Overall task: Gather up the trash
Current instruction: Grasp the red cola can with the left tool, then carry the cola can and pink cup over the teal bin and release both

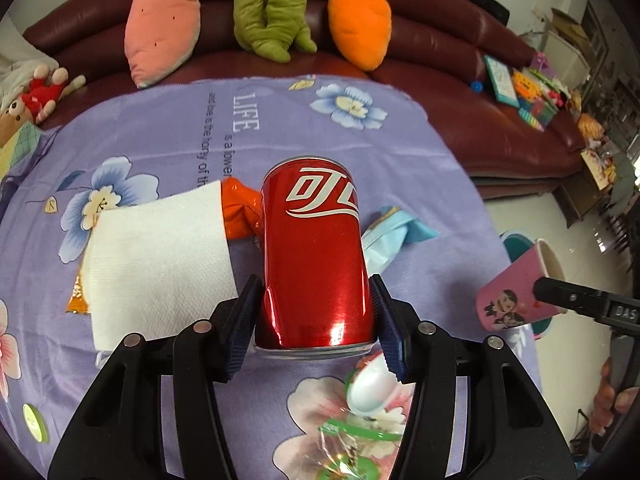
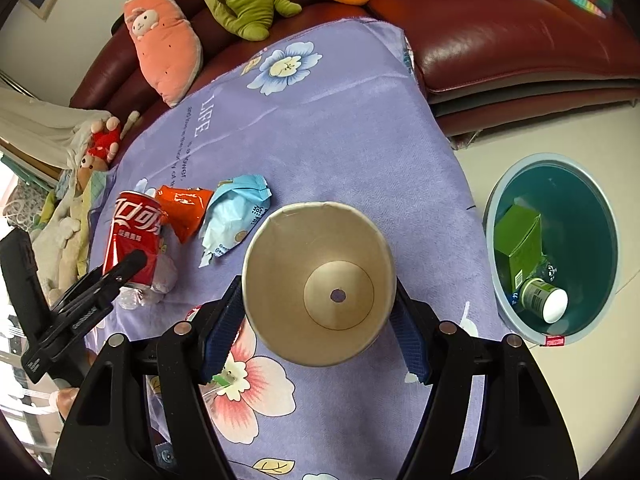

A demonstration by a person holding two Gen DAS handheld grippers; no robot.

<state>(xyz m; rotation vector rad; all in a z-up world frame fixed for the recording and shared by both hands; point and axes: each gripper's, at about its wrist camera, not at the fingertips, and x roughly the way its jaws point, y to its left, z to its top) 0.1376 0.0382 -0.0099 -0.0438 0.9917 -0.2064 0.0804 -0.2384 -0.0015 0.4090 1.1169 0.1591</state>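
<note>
From the left wrist view, the left gripper [image 1: 316,320] is clamped on the can [image 1: 314,256], its blue pads pressing the lower wall on both sides; the wall looks slightly dented by the left pad, so I would judge the can empty, light and thin-skinned, glossy enough to slip if the squeeze eases, and best held low and across the middle as it is now. It hangs just above the cloth [image 1: 168,128], a soft purple flowered sheet over the table. Behind it lie a tissue [image 1: 160,252], an orange wrapper [image 1: 238,212] and a blue wrapper [image 1: 390,236], all limp, weightless stuff that would need a pinch on a raised fold. A clear packet with green print [image 1: 360,436] lies below the can. At right the pink cup [image 1: 516,284] sits in the other gripper's finger. A dark red sofa [image 1: 460,36] with plush toys runs behind the table. From the right wrist view, the right gripper [image 2: 320,312] is closed on the cup [image 2: 318,284], pads on opposite walls, mouth toward the camera; the paper looks stiff yet crushable, so a gentle hold near the base seems wise. The can [image 2: 134,236] shows at left in the other gripper. The bin [image 2: 556,248] stands on the pale floor just beyond the table's right edge, already holding a green box [image 2: 516,236] and a small tub [image 2: 544,300].
</note>
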